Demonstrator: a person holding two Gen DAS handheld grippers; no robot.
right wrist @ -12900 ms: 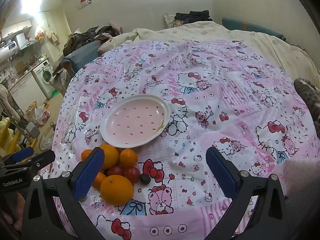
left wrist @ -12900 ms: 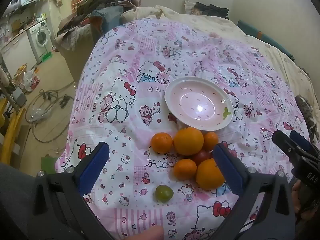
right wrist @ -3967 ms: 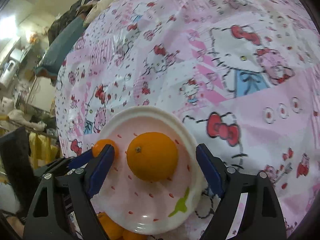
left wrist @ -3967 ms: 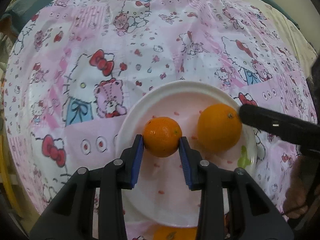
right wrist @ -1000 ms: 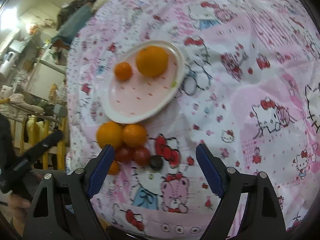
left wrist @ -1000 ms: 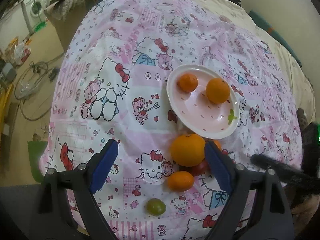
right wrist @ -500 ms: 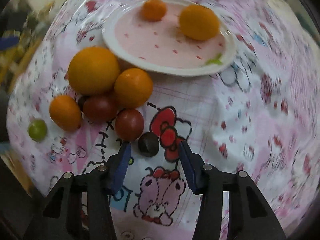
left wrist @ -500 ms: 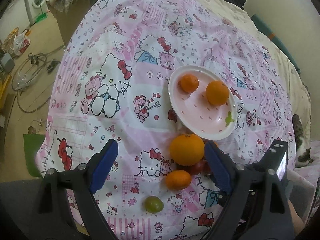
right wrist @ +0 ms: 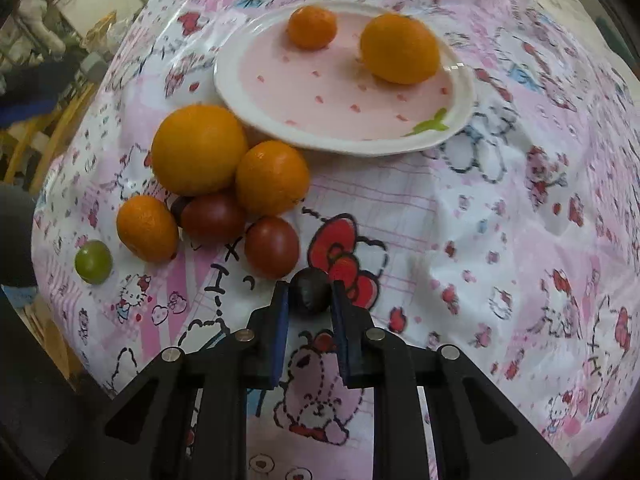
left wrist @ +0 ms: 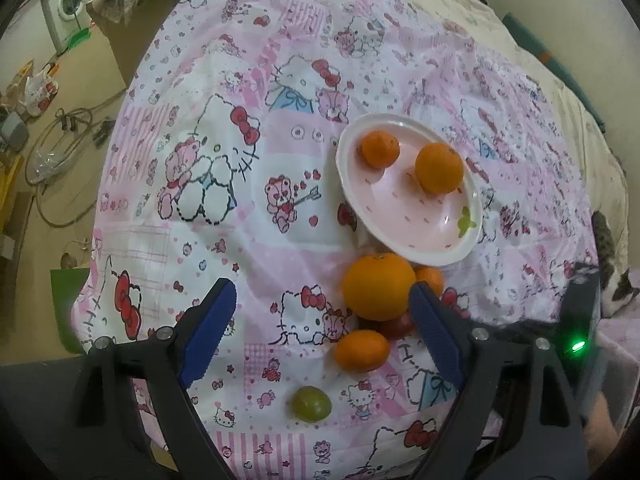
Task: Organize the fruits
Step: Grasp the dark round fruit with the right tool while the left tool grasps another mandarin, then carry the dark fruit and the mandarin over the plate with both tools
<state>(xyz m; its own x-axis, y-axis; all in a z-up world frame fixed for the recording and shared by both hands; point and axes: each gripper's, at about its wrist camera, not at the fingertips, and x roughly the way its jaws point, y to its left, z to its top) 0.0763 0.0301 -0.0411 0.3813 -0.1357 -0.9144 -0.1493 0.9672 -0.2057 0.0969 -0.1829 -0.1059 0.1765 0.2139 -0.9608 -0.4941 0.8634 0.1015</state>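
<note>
Right wrist view: right gripper closed down around dark plum, not yet lifted off the cloth. Ahead and left, seven loose fruits; farther ahead, plate holding only two oranges. Left gripper wide open, empty. Mostly undone.

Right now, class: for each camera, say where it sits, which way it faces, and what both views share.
Left wrist: high on the left tongs, open, facing down at the plate and loose fruit.
Right wrist: low on the right tongs, closed on the dark fruit.
Shared: plate, its two oranges, green fruit.
</note>
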